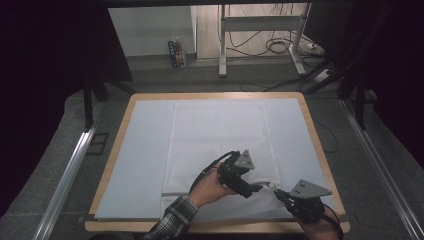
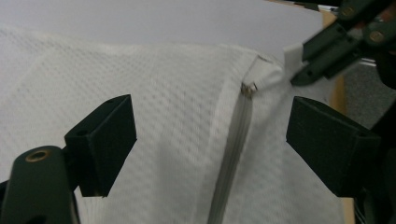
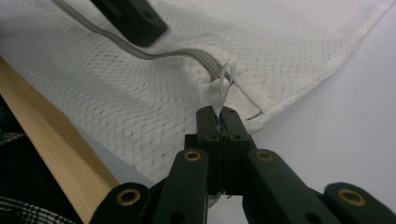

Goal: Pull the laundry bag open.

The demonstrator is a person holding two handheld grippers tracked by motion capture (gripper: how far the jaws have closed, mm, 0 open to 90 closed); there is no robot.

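In the high view, a white mesh bag (image 1: 220, 145) lies flat on a pale sheet (image 1: 140, 150) that covers a wooden table (image 1: 320, 150). The bag's near right corner sits under both tools, so its edge there is hard to trace, white on white. The left claw (image 1: 257, 188), held by a hand (image 1: 210, 187) with a plaid sleeve (image 1: 172, 222), points right toward the right claw (image 1: 278, 192); the right hand is cut off by the bottom edge.

In the left gripper view, the left claw (image 2: 210, 149) stands released, its jaws wide apart on either side of the bag's grey zipper (image 2: 231, 158), above the mesh. The zipper runs up to a small metal slider (image 2: 249, 88) near the corner of the bag (image 2: 154, 116). The right claw (image 2: 299, 70) enters at upper right, partly cut off and blurred.

In the right gripper view, the right claw (image 3: 219, 114) is clenched on a white pull tab (image 3: 219, 91) at the zipper's (image 3: 140, 49) end. The bag's (image 3: 140, 107) mesh shows a fine diamond weave, rumpled near the tab. A jaw of the left claw (image 3: 135, 18) hangs above it, its top cut off.
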